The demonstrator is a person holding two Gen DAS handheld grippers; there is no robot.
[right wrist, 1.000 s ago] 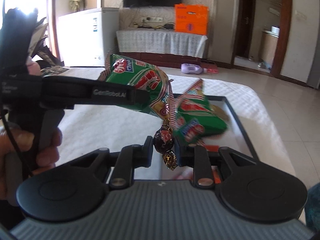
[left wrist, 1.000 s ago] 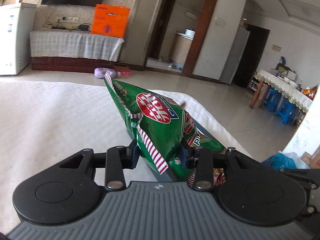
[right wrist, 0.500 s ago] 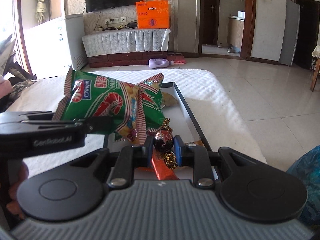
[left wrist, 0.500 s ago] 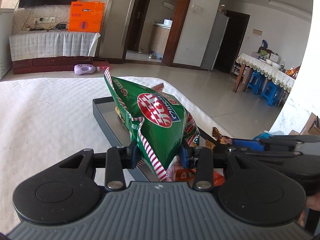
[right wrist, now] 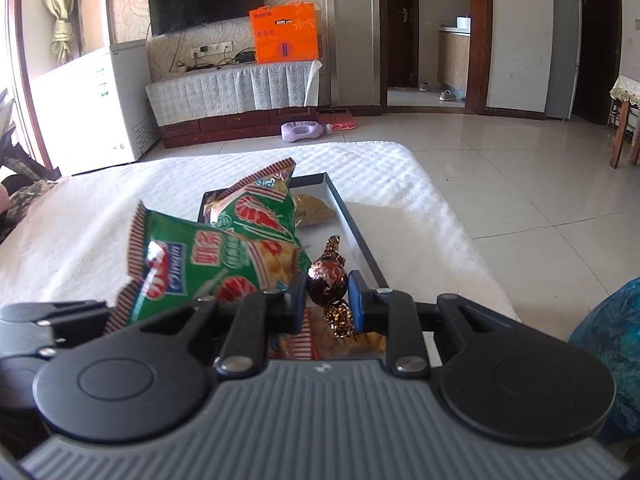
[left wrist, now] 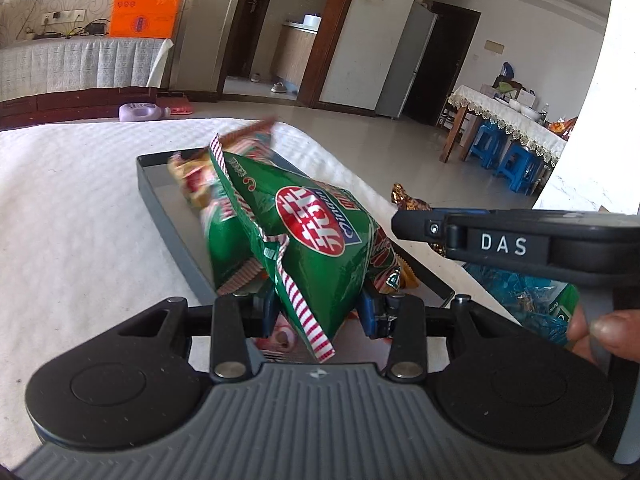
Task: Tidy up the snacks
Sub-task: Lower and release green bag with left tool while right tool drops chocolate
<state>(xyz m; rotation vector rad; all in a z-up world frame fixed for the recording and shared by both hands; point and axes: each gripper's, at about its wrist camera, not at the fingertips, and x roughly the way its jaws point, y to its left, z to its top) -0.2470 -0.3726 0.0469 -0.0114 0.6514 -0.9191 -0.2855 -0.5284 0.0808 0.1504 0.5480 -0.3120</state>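
A green snack bag [left wrist: 316, 248] is gripped in the left tongs [left wrist: 316, 312] and a foil-wrapped candy [right wrist: 327, 280] in the right tongs [right wrist: 327, 300] (both brought over the dark tray [left wrist: 160, 196] w/ other snacks on the white bed [left wrist: 80, 208]), so drop-off looks imminent.

Left claw [left wrist: 320, 312] grips green snack bag [left wrist: 308, 248] above dark tray [left wrist: 160, 200].
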